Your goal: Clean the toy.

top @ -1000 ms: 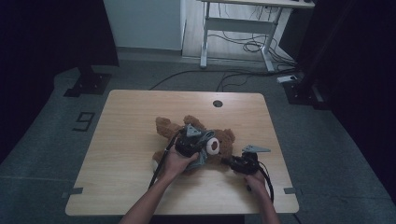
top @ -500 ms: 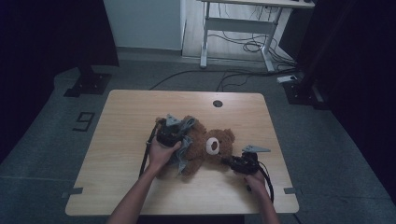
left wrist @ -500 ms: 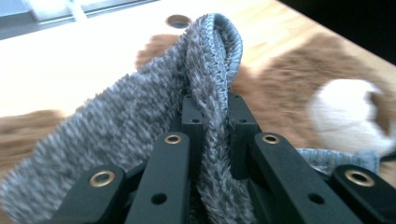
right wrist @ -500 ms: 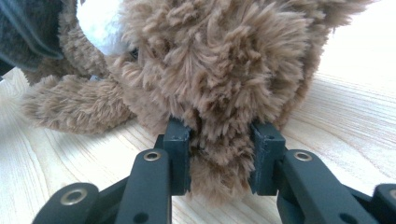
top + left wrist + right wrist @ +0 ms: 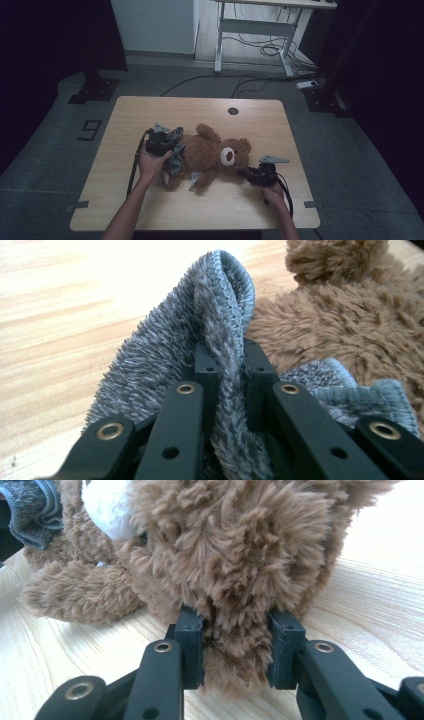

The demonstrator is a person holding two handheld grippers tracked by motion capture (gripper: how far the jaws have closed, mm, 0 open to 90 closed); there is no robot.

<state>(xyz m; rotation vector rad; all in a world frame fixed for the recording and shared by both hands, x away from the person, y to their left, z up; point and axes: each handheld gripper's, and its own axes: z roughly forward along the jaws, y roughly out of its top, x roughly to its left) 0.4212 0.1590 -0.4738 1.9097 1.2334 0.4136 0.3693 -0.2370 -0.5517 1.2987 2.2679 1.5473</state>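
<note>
A brown teddy bear [image 5: 207,155] lies on its back across the middle of the wooden table [image 5: 200,107], head toward the right. My left gripper [image 5: 162,141] is at the bear's left side, shut on a fold of fuzzy grey cloth [image 5: 220,315] that runs up between its jaws. More of the grey cloth [image 5: 176,159] drapes over the bear's lower body. My right gripper [image 5: 243,172] is at the bear's head, shut on a tuft of the bear's brown fur [image 5: 235,645]. In the right gripper view the bear [image 5: 225,550] looms close and the grey cloth [image 5: 30,510] shows at top left.
A round cable hole [image 5: 232,110] sits near the table's far edge. Beyond the table stand a white desk frame [image 5: 255,30] and floor cables [image 5: 260,50]. Dark stands flank the table at left [image 5: 92,90] and right [image 5: 325,97].
My left gripper has moved left across the bear, from near its head to its lower body, drawing the grey cloth along. The right gripper has stayed put on the bear's head.
</note>
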